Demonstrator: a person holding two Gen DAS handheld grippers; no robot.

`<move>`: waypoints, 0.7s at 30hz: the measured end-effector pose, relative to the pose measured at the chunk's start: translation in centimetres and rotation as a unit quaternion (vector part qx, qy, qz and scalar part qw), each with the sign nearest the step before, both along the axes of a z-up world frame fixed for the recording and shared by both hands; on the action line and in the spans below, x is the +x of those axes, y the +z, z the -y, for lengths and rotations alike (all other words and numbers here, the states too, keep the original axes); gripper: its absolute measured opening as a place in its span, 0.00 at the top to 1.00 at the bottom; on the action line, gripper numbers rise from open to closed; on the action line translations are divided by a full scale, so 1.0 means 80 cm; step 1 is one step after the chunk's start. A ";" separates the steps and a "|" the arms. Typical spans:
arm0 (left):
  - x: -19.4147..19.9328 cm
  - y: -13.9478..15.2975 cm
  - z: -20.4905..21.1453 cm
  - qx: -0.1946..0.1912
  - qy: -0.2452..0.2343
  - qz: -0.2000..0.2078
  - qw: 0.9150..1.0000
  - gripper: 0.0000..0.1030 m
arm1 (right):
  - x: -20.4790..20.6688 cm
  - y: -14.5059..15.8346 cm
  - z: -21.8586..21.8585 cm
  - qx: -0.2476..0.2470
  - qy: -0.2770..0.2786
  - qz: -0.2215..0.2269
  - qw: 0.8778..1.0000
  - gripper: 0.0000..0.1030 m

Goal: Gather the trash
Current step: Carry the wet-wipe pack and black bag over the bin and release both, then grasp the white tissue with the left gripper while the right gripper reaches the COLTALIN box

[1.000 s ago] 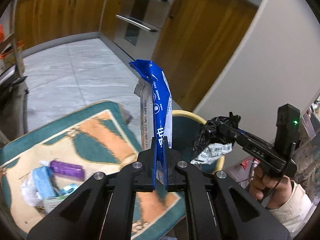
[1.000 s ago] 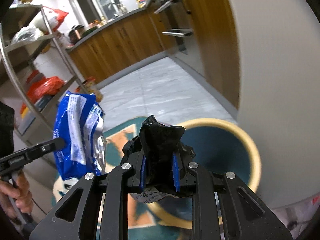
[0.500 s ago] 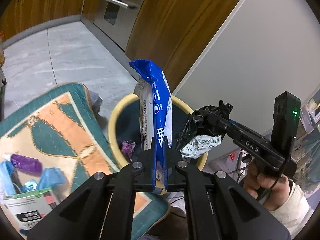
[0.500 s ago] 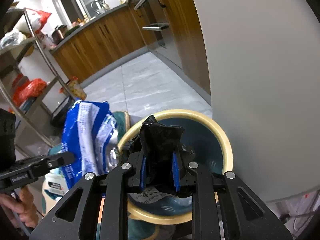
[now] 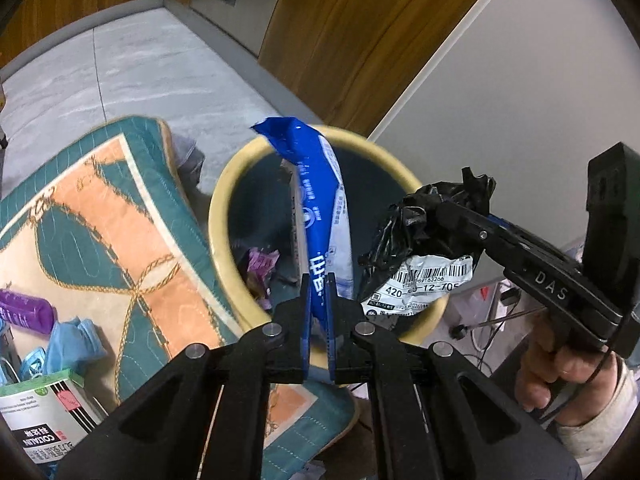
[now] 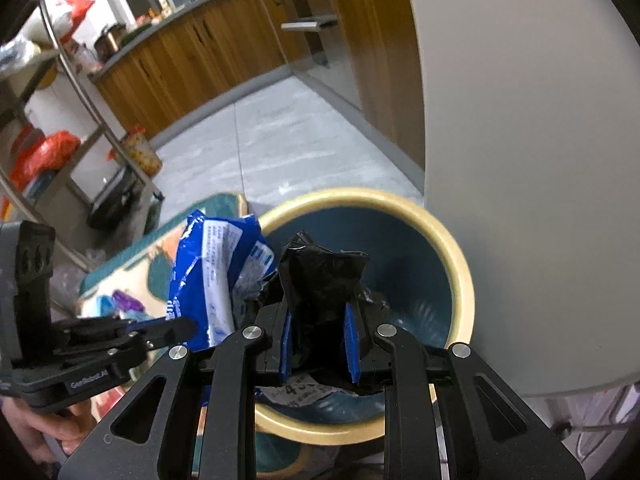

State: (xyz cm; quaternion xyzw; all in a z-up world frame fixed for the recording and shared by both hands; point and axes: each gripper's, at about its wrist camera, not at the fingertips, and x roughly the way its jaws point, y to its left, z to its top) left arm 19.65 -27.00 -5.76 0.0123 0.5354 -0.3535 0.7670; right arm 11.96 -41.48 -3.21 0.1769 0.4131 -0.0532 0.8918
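From the left wrist view, the left gripper [image 5: 318, 304] pinches a tall blue foil snack wrapper [image 5: 320, 216] upright in nearly closed jaws, over the near rim of the round yellow-rimmed teal bin [image 5: 224, 216]; the drop-off step seems in hand, needing only release. From the right wrist view, the right gripper [image 6: 318, 344] reaches forward over the bin [image 6: 460, 264], jaws clamping a crumpled black plastic bag [image 6: 320, 280].

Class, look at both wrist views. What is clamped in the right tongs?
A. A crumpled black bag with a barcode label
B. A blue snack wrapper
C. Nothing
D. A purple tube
A: the right tongs are shut on the crumpled black bag, whose barcode label shows in the left wrist view, over the bin.
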 end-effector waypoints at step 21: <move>-0.002 0.051 -0.061 -0.009 0.041 0.052 0.998 0.32 | 0.002 0.005 -0.012 0.009 0.014 0.010 1.000 0.31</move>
